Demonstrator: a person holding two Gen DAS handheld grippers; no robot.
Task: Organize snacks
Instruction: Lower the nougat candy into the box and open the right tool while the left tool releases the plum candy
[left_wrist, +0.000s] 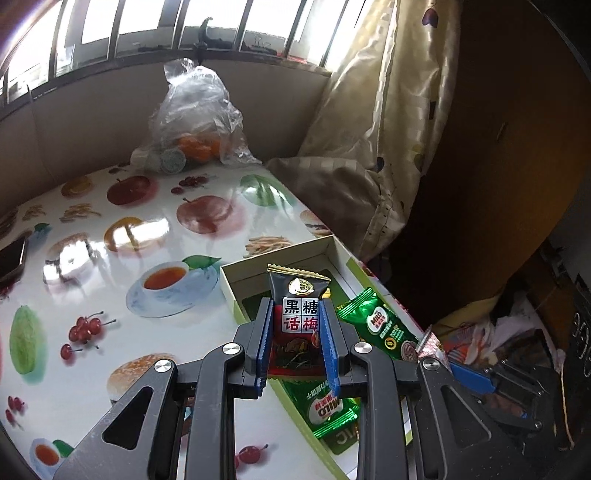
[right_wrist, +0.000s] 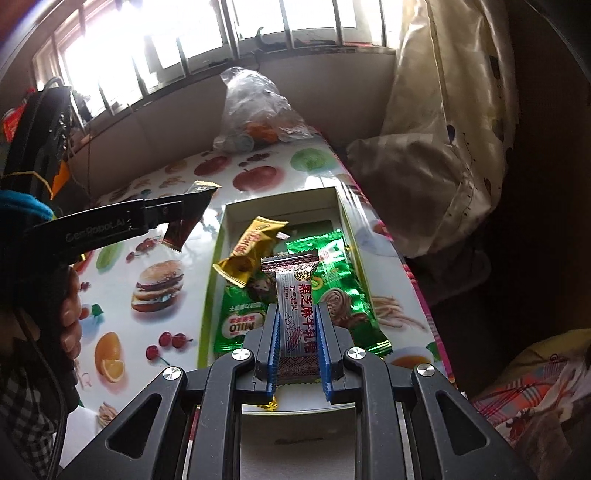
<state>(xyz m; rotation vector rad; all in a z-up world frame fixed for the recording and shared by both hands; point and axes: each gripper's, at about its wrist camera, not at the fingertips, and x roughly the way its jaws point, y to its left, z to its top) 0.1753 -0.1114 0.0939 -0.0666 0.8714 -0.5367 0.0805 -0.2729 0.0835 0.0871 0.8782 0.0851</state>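
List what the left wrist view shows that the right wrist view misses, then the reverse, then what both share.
Left wrist only: a phone at the table's left edge, and the black plum candy's printed front in the left gripper.

Right wrist only: the yellow candy packet in the box, the silver sesame nougat's label in the right gripper, and the person's hand.

Both: the open box, green Milo packets and the clear plastic bag.

Open tabletop (left_wrist: 110, 258) left of box (left_wrist: 236, 284)
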